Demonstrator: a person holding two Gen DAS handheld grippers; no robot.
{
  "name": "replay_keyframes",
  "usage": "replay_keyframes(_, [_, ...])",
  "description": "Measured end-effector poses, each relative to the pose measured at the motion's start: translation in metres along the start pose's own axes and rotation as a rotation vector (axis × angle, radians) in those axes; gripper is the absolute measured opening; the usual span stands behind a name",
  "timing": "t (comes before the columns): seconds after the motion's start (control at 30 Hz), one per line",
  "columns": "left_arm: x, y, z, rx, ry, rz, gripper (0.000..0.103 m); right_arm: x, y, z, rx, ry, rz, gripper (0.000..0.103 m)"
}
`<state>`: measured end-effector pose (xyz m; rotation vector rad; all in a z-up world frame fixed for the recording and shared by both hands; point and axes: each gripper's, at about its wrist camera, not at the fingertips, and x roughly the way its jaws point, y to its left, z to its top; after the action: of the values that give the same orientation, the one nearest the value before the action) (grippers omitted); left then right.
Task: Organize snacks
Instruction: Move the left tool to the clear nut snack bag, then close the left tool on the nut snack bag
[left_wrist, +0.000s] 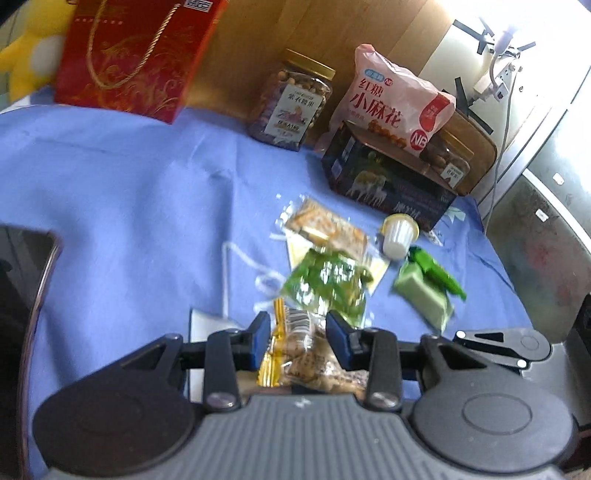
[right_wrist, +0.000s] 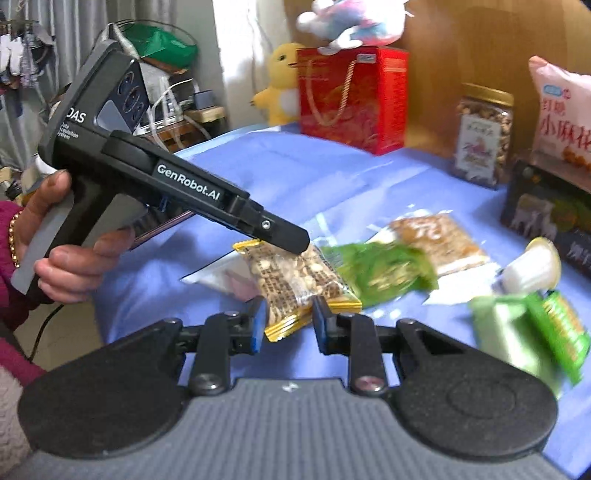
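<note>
The setting is a private home, apparently a living room or bedroom. The worktop (left_wrist: 129, 192) carries a blue cloth, with a wooden panel (left_wrist: 332, 33) behind it. Plush toys are present: a yellow duck (right_wrist: 282, 79) and a pastel animal (right_wrist: 351, 22) on a red gift box (right_wrist: 354, 99). Curtains (right_wrist: 74, 18) and hanging laundry (right_wrist: 14, 55) appear at the rear. A plugged power strip (left_wrist: 498, 81) hangs on the wall.

Motion blurs the green packet (left_wrist: 327, 286) in both views, so its print cannot be read. The second nut jar (left_wrist: 452, 162) sits mostly hidden behind the pink bag (left_wrist: 391, 99). The picture's edge cuts off the red gift box (left_wrist: 136, 55).
</note>
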<state>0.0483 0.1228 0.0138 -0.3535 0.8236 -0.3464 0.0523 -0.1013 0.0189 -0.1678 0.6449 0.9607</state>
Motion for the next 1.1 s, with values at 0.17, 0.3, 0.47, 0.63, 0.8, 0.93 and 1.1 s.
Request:
replay_keyframes(0.17, [-0.013, -0.002, -0.011, 0.036, -0.031, 0.063, 0.036, -0.007, 0.012, -0.011, -0.010, -0.017, -0.002, 0.048])
replay_keyframes(0.3, [-0.020, 0.002, -0.013, 0.022, -0.047, 0.066, 0.043, -0.009, 0.013, -0.017, -0.001, -0.022, -0.026, 0.053])
replay_keyframes(0.47, [-0.023, 0.001, -0.020, 0.029, -0.046, 0.068, 0.048, -0.008, 0.019, -0.026, 0.007, -0.033, -0.052, 0.056])
replay_keyframes(0.63, [-0.024, 0.000, -0.026, 0.032, -0.042, 0.058, 0.053, -0.005, 0.024, -0.029, 0.013, -0.046, -0.068, 0.057])
replay_keyframes(0.8, [-0.023, -0.003, -0.030, 0.038, -0.036, 0.037, 0.053, 0.001, 0.028, -0.031, 0.003, -0.044, -0.088, 0.062])
replay_keyframes(0.93, [-0.013, -0.008, -0.034, 0.043, -0.011, 0.022, 0.046, 0.006, 0.029, -0.033, -0.002, -0.053, -0.100, 0.062])
replay_keyframes(1.1, [-0.003, -0.027, -0.041, 0.077, 0.014, -0.014, 0.046, 0.000, 0.027, -0.036, -0.014, -0.055, -0.129, 0.048])
